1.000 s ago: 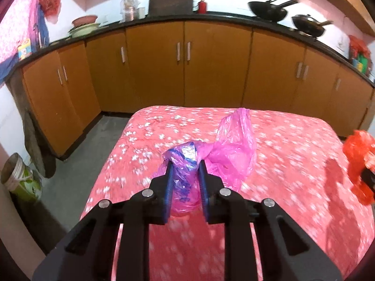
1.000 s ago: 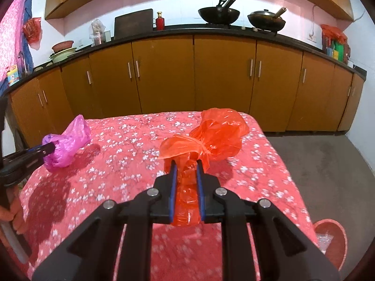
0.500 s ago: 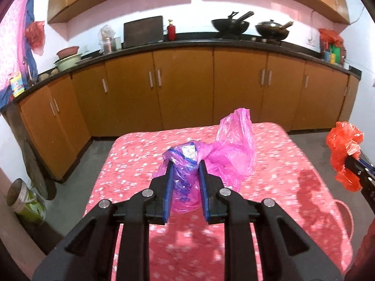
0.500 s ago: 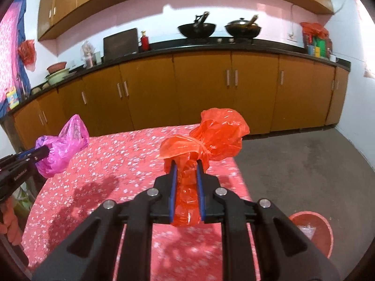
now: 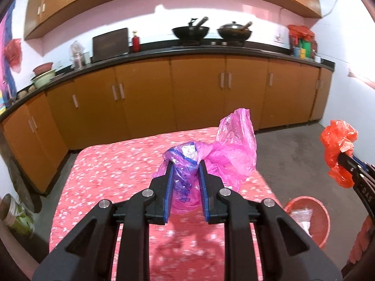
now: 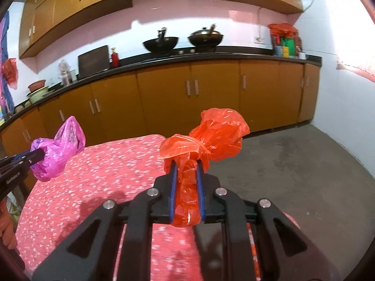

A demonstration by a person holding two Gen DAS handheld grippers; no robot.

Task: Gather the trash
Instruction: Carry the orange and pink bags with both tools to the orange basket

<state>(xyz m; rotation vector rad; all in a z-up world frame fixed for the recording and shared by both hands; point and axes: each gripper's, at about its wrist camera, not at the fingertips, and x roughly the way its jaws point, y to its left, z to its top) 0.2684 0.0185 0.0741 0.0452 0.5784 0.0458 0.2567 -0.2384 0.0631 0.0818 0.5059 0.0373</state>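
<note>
We hold both bags in the air over the right edge of the red flowered surface point(image 5: 112, 175), with bare grey floor point(image 6: 293, 164) wide open to the right. Our left claw point(image 5: 185, 175) is clamped on a crinkled pink bag point(image 5: 234, 154). Our right claw point(image 6: 186, 175) pinches a knotted, glossy red bag point(image 6: 215, 135), and a red bin point(image 5: 311, 213) sits on the floor just off the surface's right edge.

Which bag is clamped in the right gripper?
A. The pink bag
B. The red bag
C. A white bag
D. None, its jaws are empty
B: in the right wrist view the right gripper has its blue pads pressed on the red bag, while the pink bag sits in the left gripper off to the side.
</note>
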